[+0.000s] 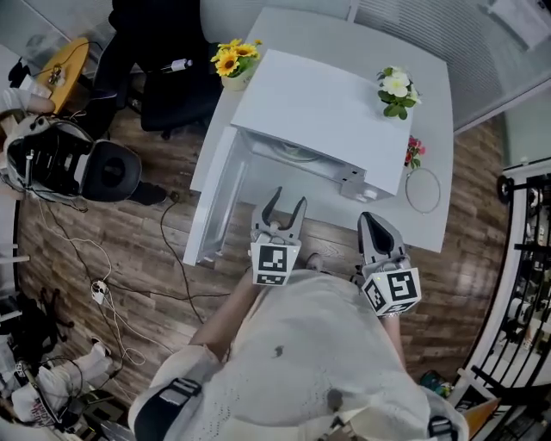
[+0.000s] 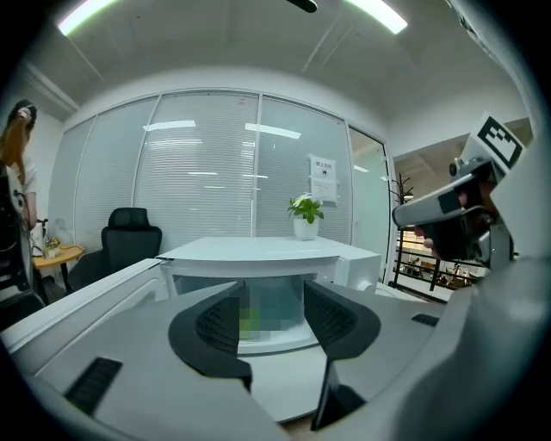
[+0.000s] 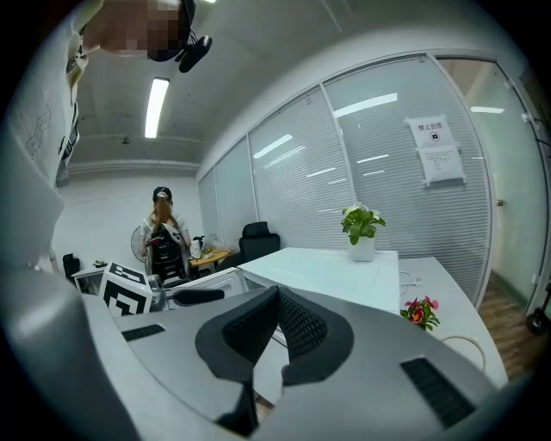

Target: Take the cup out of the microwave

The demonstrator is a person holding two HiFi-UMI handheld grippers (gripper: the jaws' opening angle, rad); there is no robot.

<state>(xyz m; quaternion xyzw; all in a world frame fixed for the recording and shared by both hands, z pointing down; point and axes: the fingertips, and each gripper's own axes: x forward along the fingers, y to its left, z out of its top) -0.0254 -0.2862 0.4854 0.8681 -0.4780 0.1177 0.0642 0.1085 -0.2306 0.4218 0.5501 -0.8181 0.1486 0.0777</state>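
White microwave point(image 1: 318, 112) is opened. The cup is barely seen but judged light and rigid, best gripped at its wall. Left gripper point(image 1: 288, 200) is held wide, right gripper point(image 1: 367, 219) closed.

A wood-plank floor point(image 1: 129, 250) runs under a white desk point(image 1: 435, 112). Behind the desk stands a glass wall with closed blinds point(image 2: 207, 181), and a paper notice point(image 2: 324, 178) is fixed to one pane. Long ceiling lights point(image 2: 379, 13) glow overhead. A black office chair point(image 1: 168, 103) sits at the desk's far side, with a small yellow table point(image 1: 65, 60) near it. Loose cables point(image 1: 112, 276) trail across the floor. A black metal rack point(image 1: 527, 258) stands at the right.
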